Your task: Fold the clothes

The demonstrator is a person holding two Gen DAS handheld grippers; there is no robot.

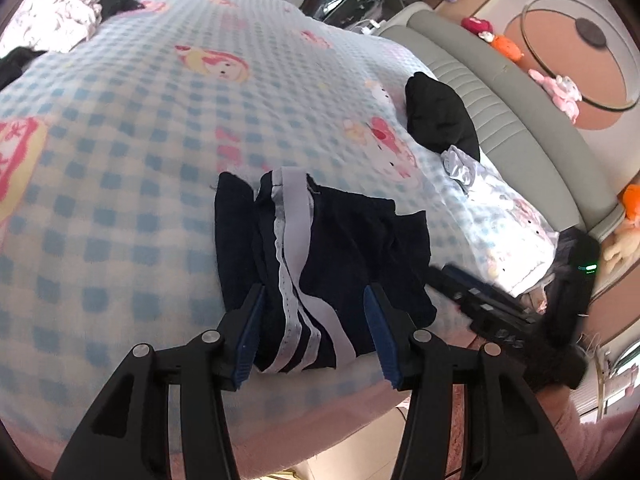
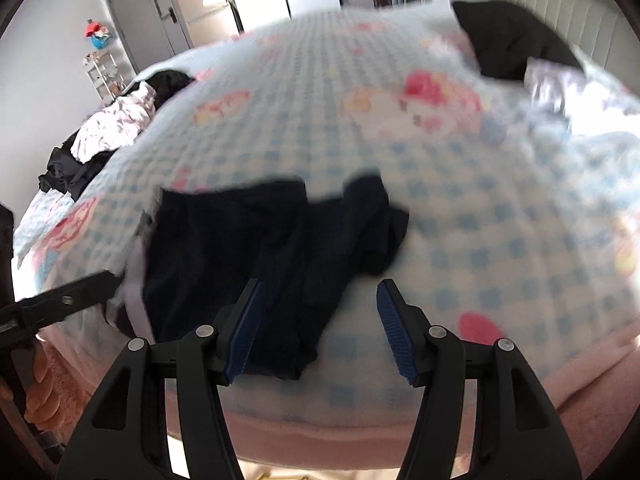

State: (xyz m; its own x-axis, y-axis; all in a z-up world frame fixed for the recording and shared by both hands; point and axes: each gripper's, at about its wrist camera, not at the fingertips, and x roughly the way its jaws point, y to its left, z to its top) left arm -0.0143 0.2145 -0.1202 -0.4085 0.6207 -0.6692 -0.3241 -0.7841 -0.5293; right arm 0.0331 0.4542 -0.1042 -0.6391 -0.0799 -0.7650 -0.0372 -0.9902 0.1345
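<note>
Dark navy shorts with white side stripes [image 1: 352, 232] lie crumpled on the blue-checked cartoon blanket [image 1: 140, 140] near the bed's front edge. My left gripper [image 1: 315, 289] is open, its blue pads standing on either side of the shorts' near striped part without pressing it. In the right wrist view the same shorts [image 2: 208, 240] look all navy. My right gripper [image 2: 320, 282] is open above their right-hand edge; its left finger is over the cloth, its right finger over bare blanket [image 2: 480, 220]. Each gripper shows in the other's view: the right gripper [image 1: 480, 300], the left gripper [image 2: 72, 300].
A folded black garment [image 1: 440, 116] [image 2: 508, 40] and a shiny pale cloth [image 1: 464, 164] lie at the blanket's far right. A heap of white and black clothes [image 1: 60, 20] [image 2: 116, 120] sits at the far left. A grey padded headboard [image 1: 500, 100] carries plush toys.
</note>
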